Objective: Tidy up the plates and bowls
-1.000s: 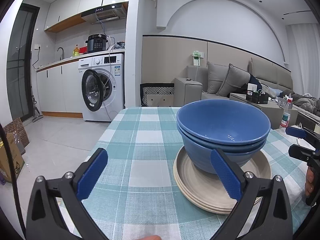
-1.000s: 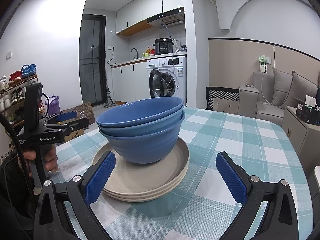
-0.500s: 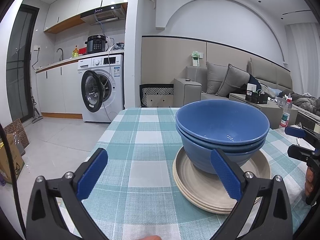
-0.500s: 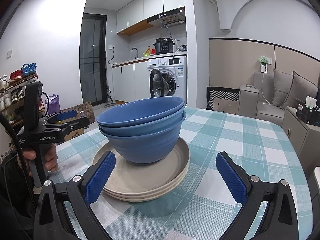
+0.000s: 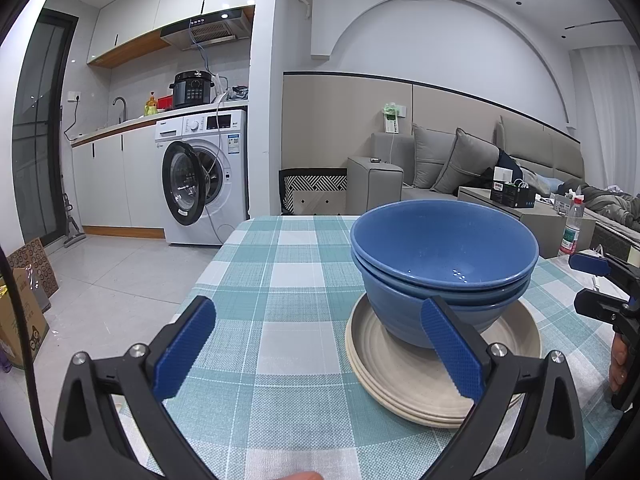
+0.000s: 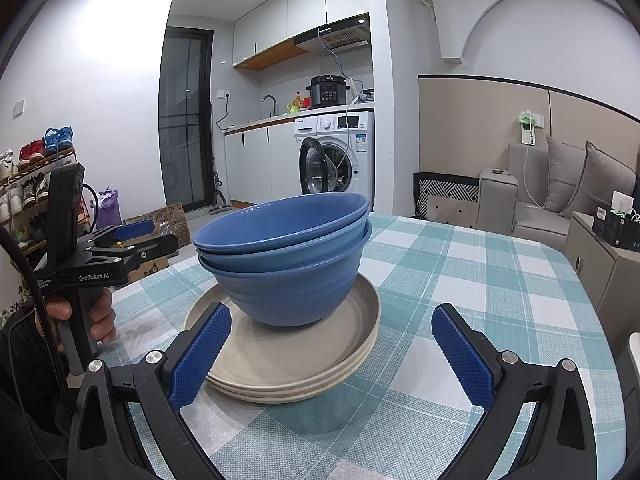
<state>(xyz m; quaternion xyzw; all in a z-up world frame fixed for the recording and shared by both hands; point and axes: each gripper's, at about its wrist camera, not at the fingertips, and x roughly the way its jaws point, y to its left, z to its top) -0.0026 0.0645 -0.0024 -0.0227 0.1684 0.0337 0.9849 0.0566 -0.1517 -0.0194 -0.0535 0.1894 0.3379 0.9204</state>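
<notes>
A nested stack of blue bowls (image 5: 442, 256) stands on a stack of beige plates (image 5: 372, 356) on the checked tablecloth; it also shows in the right wrist view, bowls (image 6: 288, 256) on plates (image 6: 304, 356). My left gripper (image 5: 316, 344) is open and empty, held just left of and in front of the stack, its right finger (image 5: 450, 350) overlapping the bowls in the view. My right gripper (image 6: 330, 358) is open and empty, in front of the plates. Each gripper shows in the other's view: the right one (image 5: 600, 284) at the far right, the left one (image 6: 132, 240) at the left.
The table (image 5: 288, 280) has its left edge toward the kitchen floor and its far edge toward a washing machine (image 5: 200, 178). A sofa (image 5: 460, 160), a low cabinet with boxes (image 5: 516, 196) and a plastic bottle (image 5: 572, 230) lie to the right. A shoe rack (image 6: 28, 176) stands far left.
Both grippers stay open and nearly still. The view of the bowls and plates shifts only very slightly.
</notes>
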